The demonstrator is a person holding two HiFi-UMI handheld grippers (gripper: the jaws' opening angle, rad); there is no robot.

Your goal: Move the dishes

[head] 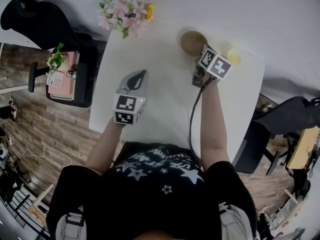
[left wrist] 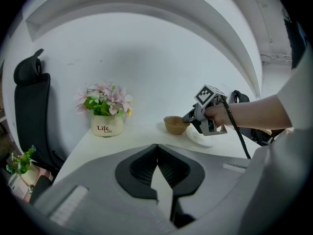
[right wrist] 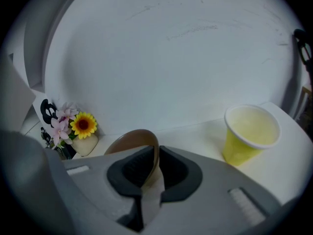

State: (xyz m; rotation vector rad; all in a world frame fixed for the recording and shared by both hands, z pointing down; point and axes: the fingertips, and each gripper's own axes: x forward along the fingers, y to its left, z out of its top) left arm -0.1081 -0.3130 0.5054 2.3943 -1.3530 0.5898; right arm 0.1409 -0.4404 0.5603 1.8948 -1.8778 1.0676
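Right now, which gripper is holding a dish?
The right gripper, clamped on the brown bowl at its rim; the left gripper is shut on nothing.

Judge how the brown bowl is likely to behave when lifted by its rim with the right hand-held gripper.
The brown bowl is probably stiff: its thin rim holds shape between the shut jaws of the right hand-held gripper. Held at one edge only, it may tilt or swing. Its smooth, curved wall looks somewhat slippery, so it could slide out.
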